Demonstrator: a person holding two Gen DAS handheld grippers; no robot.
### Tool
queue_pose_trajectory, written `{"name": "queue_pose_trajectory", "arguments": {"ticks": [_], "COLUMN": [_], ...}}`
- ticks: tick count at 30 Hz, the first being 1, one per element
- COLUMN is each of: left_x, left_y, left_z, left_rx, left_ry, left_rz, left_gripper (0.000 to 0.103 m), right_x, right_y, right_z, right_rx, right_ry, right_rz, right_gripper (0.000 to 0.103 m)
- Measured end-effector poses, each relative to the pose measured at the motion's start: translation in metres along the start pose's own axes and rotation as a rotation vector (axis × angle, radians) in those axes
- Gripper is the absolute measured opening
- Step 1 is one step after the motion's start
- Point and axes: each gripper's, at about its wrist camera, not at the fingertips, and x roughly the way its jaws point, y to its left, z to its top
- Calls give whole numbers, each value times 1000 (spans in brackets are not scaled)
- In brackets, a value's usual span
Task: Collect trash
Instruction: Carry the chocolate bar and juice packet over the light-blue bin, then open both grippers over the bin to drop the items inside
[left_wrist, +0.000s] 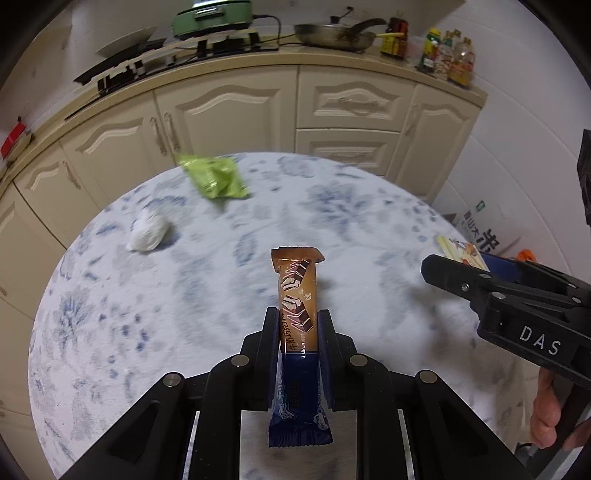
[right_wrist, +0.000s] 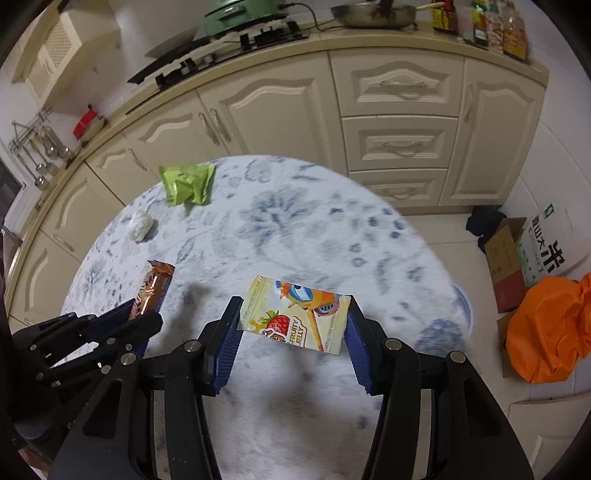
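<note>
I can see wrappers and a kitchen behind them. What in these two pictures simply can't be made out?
- Chocolate bar wrapper: its lower half sits between the left tool fingers, left view; the print there is partly covered.
- Jelly pouch: both side edges are hidden by the right tool fingers, right view.
- White wad: blurred, left view; what it is can't be told.
- Bottles on the counter: labels too small.

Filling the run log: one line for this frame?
left gripper: shut on chocolate wrapper | right gripper: shut on jelly packet | on table: green wrapper, tissue wad
</note>
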Motion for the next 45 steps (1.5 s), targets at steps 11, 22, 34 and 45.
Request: {"name": "queue_pose_trajectory", "arguments": {"ticks": [11,22,34,45], "left_x": [11,77,168,231], "left_y": [-122,-230,-299,-332], "left_z": [43,87,128,142], "left_rx": [126,241,295,287], "left_ry": [1,84,171,202], "left_rz": [-44,-76,-84,-32], "left_gripper": [16,16,17,40], "right_x": [-29,-28,-8,22], "right_y": [-102,-209,-305,-346], "right_z": [12,14,17,19], "right_rx": [108,206,301,309], "right_ry": [-56,-40,7,60], "right_rz": [-65,-136,-165,-141], "right_gripper": [53,53,53,53]}}
